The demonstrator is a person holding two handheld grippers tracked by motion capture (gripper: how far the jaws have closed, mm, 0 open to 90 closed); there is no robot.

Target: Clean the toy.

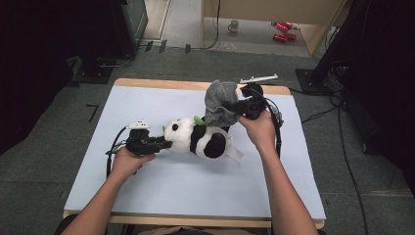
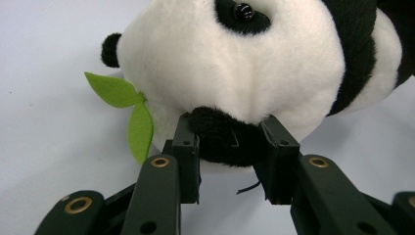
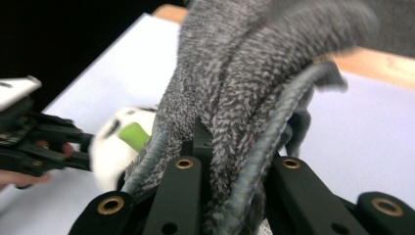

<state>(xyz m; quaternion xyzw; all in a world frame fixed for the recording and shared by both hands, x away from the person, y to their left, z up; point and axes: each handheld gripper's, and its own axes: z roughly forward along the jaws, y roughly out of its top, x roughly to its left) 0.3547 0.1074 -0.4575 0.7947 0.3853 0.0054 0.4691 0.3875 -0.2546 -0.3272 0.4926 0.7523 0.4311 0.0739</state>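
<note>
A black-and-white plush panda (image 1: 198,138) lies on its side in the middle of the white table mat (image 1: 147,186), a green felt leaf (image 2: 128,105) by its head. My left gripper (image 1: 164,144) is shut on the panda's black ear (image 2: 227,139). My right gripper (image 1: 234,108) holds a grey fuzzy cloth (image 1: 219,102) bunched up above the panda's body. In the right gripper view the grey cloth (image 3: 244,83) is pinched between the jaws, and the panda's white head (image 3: 115,147) and the left gripper (image 3: 44,142) lie beyond.
The mat covers a wooden table (image 1: 161,84) with its edge showing at the back. On the floor beyond are a white mug (image 1: 234,25) and red objects (image 1: 283,30). Cables (image 1: 342,147) run on the floor to the right.
</note>
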